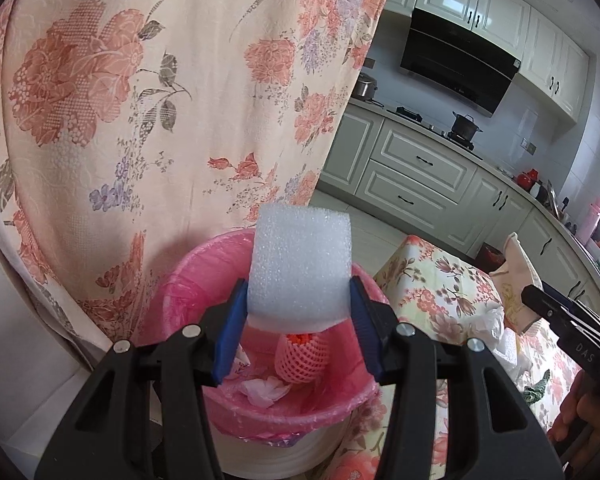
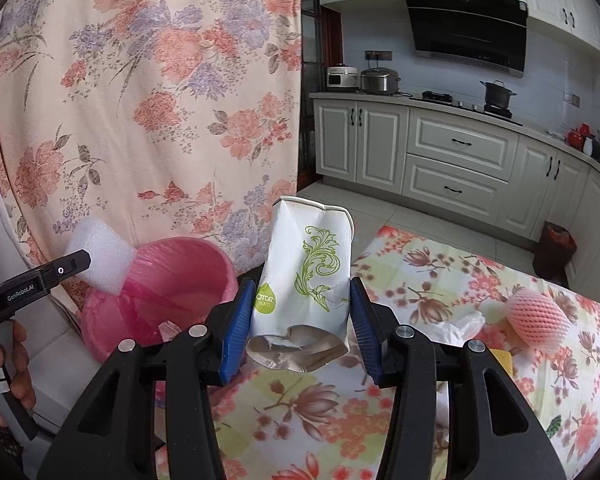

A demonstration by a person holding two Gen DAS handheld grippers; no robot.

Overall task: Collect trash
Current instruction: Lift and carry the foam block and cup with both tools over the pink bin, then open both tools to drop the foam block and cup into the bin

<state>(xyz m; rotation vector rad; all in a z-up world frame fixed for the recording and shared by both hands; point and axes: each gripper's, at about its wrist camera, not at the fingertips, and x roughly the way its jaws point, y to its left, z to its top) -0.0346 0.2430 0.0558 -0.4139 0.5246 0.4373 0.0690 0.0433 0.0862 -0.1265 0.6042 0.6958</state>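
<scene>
Landmark: the pink-lined bin [image 1: 284, 408], standing against the flowered curtain [image 1: 140, 120] at the edge of the flowered table [image 2: 440, 280].

My left claw [image 1: 298, 324]: clamped on a white foam block [image 1: 300, 264], blue pads pressing both its sides. The block stands up out of my grip directly above the bin's mouth.

My right claw [image 2: 298, 320]: closed on a crushed paper cup [image 2: 306, 280] with a green scroll print, its open end turned toward me. It hangs over the table, beside the bin and not yet above it.

In the bin: a pink foam fruit net [image 1: 300, 360] and some crumpled white plastic [image 1: 264, 390] lie at the bottom.

On the table: a second pink fruit net [image 2: 538, 320] sits well away from the bin, on the far side of my right claw. A crumpled white bag [image 2: 464, 322] lies between that net and the cup.

Step in hand: I judge this the drop-off, both claws loaded, the left one already in place.

Next move: spread my left pads so the foam falls inside the liner. Foam is light and may cling to a pad or tip onto the rim, so I should release low and centred. Then carry the cup across over the bin's mouth without knocking my left claw.

Left to do: the table net and the bag.
</scene>
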